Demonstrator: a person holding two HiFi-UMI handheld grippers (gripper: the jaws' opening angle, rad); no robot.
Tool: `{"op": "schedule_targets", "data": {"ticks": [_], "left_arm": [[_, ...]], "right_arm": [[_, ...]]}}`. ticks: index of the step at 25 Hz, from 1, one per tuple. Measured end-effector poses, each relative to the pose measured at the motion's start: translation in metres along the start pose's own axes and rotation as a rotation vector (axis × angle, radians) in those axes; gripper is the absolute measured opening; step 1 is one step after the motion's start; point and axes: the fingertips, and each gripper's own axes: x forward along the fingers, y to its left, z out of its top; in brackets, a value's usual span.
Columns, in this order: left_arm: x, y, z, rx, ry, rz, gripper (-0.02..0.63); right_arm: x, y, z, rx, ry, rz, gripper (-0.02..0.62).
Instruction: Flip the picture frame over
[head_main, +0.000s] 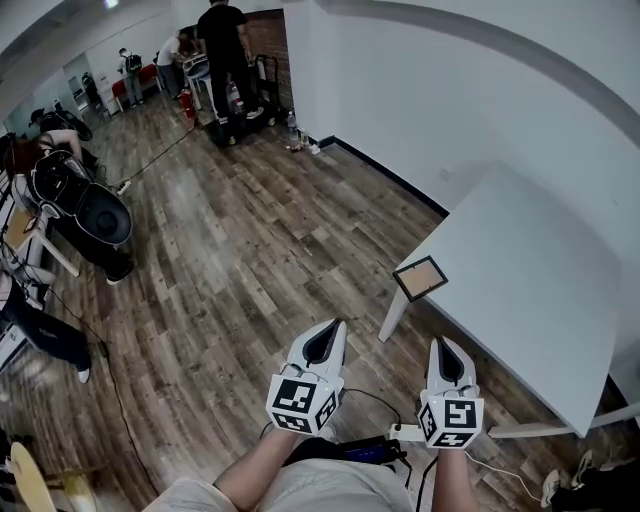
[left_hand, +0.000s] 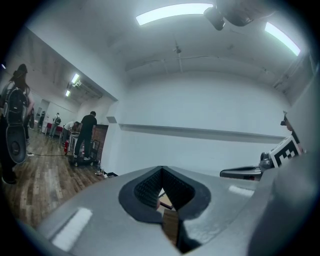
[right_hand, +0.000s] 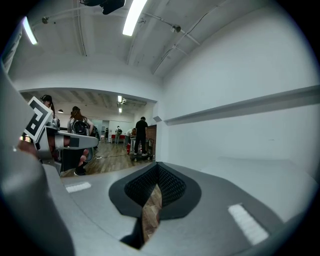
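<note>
A small picture frame (head_main: 420, 278) with a dark border and a tan face lies flat on the near left corner of the white table (head_main: 530, 290). Both grippers hang low in front of my body, well short of the table and apart from the frame. In the head view the left gripper (head_main: 328, 340) points at the floor left of the table leg, jaws together, nothing held. The right gripper (head_main: 445, 352) sits below the table's front edge, also shut and empty. In the gripper views the left gripper (left_hand: 162, 187) and the right gripper (right_hand: 156, 187) each show only a thin slit of wooden floor.
A white wall runs behind the table. Wooden floor (head_main: 230, 260) spreads to the left. A black seat with gear (head_main: 95, 215) stands at the left, and people work by a cart (head_main: 225, 60) far back. A power strip (head_main: 405, 432) and cables lie by my feet.
</note>
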Motion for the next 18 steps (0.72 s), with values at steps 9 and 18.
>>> {"op": "schedule_targets", "data": {"ticks": [9, 18], "left_arm": [[0.028, 0.057, 0.004, -0.011, 0.009, -0.024, 0.002], [0.055, 0.069, -0.007, -0.027, 0.042, -0.056, 0.002]], "right_arm": [[0.051, 0.023, 0.012, -0.01, 0.002, -0.031, 0.025], [0.07, 0.018, 0.001, -0.009, 0.042, -0.06, 0.025]]}}
